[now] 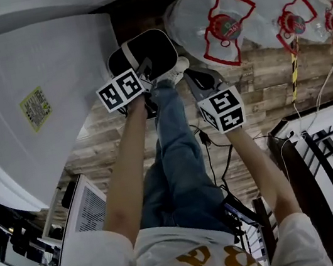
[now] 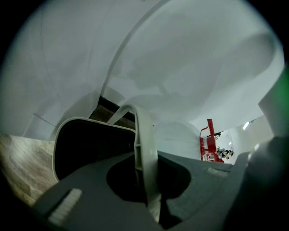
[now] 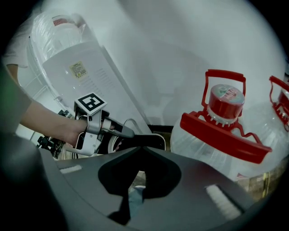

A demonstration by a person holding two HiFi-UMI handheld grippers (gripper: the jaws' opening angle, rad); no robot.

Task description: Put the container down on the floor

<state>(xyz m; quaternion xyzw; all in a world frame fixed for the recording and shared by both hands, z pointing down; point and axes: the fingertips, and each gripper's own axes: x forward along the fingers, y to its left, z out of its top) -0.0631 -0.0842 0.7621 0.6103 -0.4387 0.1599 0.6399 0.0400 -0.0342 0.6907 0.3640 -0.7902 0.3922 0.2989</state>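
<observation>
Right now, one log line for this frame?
left claw: shut on bin handle | right claw: shut, empty | bin: by water jugs

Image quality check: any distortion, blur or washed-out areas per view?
Head view: heavy fisheye, wood floor curves. Left gripper view: container handle near the lens, soft; white surface behind is pale and featureless. Right gripper view: water bottle sharp, left edge smeared green.

**Container between cabinet and jugs**

The container [image 1: 154,45] is ahead of the person's shoe [image 1: 176,70], with its handle [image 2: 143,149] between the left gripper [image 1: 144,70] jaws. The cabinet [image 1: 33,101] is just left of it. The jugs [image 1: 217,21] stand in a row to its right on the floor [image 1: 260,87]. The right gripper [image 1: 191,75] is between container and nearest jug. A rack [image 1: 329,151] is far right.
</observation>
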